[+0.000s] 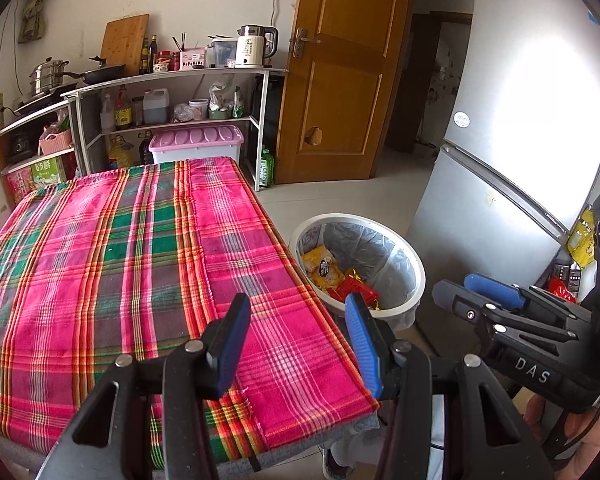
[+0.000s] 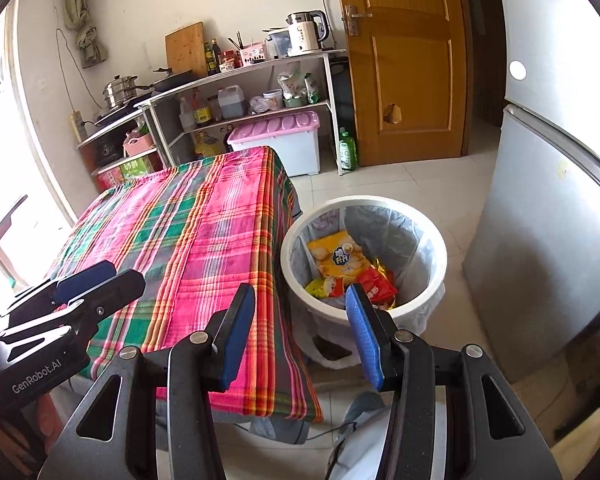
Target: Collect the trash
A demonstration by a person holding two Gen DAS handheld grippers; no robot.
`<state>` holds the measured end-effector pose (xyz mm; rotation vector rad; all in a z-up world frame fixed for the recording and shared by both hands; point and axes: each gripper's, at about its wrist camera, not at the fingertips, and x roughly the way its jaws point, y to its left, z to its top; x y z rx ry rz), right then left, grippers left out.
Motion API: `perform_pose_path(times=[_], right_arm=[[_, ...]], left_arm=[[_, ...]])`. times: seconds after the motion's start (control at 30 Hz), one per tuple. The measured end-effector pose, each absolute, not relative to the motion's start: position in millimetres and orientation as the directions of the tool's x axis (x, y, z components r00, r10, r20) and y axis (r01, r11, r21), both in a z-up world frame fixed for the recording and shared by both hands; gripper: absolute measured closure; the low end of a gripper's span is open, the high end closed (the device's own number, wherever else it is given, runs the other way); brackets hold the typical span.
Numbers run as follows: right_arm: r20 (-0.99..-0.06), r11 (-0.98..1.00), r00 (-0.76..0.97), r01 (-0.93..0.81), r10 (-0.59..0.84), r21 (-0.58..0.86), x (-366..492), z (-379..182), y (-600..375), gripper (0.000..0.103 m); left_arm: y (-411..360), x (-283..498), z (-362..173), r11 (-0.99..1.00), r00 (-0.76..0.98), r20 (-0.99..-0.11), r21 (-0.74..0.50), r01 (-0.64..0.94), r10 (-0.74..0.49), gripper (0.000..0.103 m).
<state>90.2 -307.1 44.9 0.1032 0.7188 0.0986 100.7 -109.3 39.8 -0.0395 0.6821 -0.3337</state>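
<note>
A white trash bin [image 1: 416, 276] [image 2: 440, 248] with a grey liner stands on the floor beside the table. Inside it lie a yellow snack bag [image 1: 320, 268] [image 2: 336, 256] and red wrappers [image 1: 354, 288] [image 2: 378, 284]. My left gripper [image 1: 298, 344] hovers open over the near right corner of the plaid tablecloth [image 1: 120, 260], with nothing between its blue pads. My right gripper [image 2: 300, 336] is open and empty too, above the gap between the table's edge and the bin. Each gripper shows in the other's view: the right gripper [image 1: 480, 292] and the left gripper [image 2: 100, 280].
A silver fridge [image 1: 500, 160] [image 2: 548, 200] stands right of the bin. A wooden door [image 1: 340, 72] [image 2: 404, 60] is behind. Shelves [image 1: 172, 76] [image 2: 236, 72] with pots, bottles and a kettle line the far wall, with a pink-lidded box [image 1: 196, 140] [image 2: 276, 128] below. A person's clothing shows under the grippers.
</note>
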Motion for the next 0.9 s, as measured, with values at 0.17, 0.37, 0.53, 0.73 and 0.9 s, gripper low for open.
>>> perform_pose_path(times=[0.17, 0.37, 0.53, 0.73, 0.9], right_arm=[[-0.638, 0.994, 0.763, -0.053, 0.102, 0.095, 75, 46, -300, 0.055], [-0.628, 0.996, 0.774, -0.058, 0.084, 0.063, 57, 45, -292, 0.055], [-0.625, 0.997, 0.777, -0.064, 0.082, 0.051, 49, 44, -288, 0.055], [-0.620, 0.997, 0.780, -0.068, 0.081, 0.045, 45, 45, -285, 0.055], [-0.617, 0.996, 0.783, -0.072, 0.083, 0.042, 44, 45, -283, 0.055]], left_arm=[[-102, 85, 38, 0.955, 0.739, -0.609, -0.126, 0.269, -0.289, 0.050], [-98, 68, 33, 0.959, 0.741, -0.613, -0.122, 0.257, -0.276, 0.049], [-96, 59, 30, 0.961, 0.739, -0.618, -0.117, 0.251, -0.268, 0.048], [-93, 54, 29, 0.964, 0.742, -0.618, -0.115, 0.242, -0.260, 0.048], [-92, 52, 30, 0.964, 0.746, -0.613, -0.118, 0.238, -0.259, 0.046]])
